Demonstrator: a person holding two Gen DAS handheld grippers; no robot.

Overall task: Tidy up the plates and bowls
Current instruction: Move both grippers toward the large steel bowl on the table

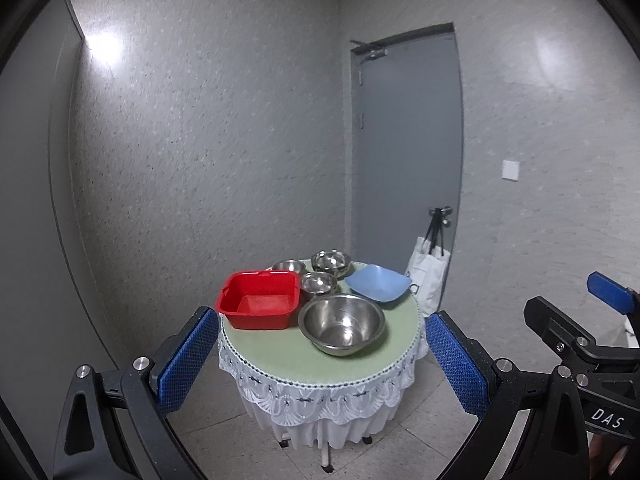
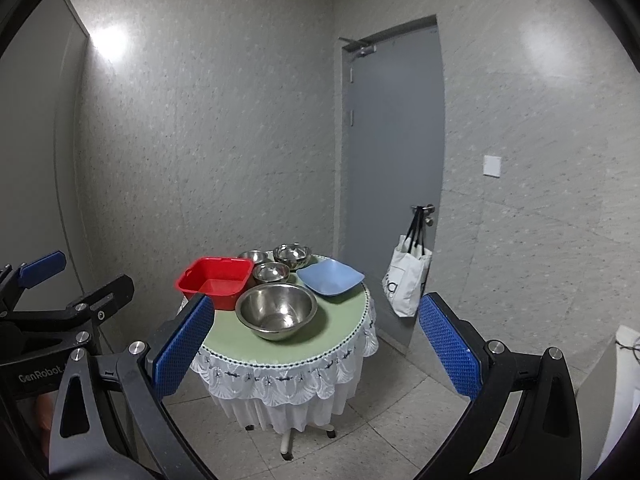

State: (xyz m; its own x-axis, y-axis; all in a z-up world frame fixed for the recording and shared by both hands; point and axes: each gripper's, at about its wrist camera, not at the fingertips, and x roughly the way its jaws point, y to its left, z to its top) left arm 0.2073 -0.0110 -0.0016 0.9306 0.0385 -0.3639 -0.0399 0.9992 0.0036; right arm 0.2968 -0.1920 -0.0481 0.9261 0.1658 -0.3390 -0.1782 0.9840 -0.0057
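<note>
Left wrist view: left hand-held gripper (image 1: pixel 318 364) held with blue pads spread wide, nothing between them, well back from the round tabletop (image 1: pixel 280 354). Large steel bowl (image 1: pixel 342 324) straight ahead and nearest on the cloth, red tub (image 1: pixel 260 299) to its left, blue square plate (image 1: pixel 378 283) behind to the right, three small steel bowls (image 1: pixel 319 283) clustered at the back. Right hand-held gripper (image 1: pixel 592 328) visible at the right edge, level with this one.

Right wrist view: right hand-held gripper (image 2: pixel 316 354) likewise gaping and empty, also well short of the tabletop (image 2: pixel 316 338). Large steel bowl (image 2: pixel 276 316) ahead but slightly left of centre, blue square plate (image 2: pixel 330 277) beyond it nearer this side. Judged roughly equal in reach for the bowl; plate better placed for the right, tub (image 2: pixel 214 282) for the left
</note>
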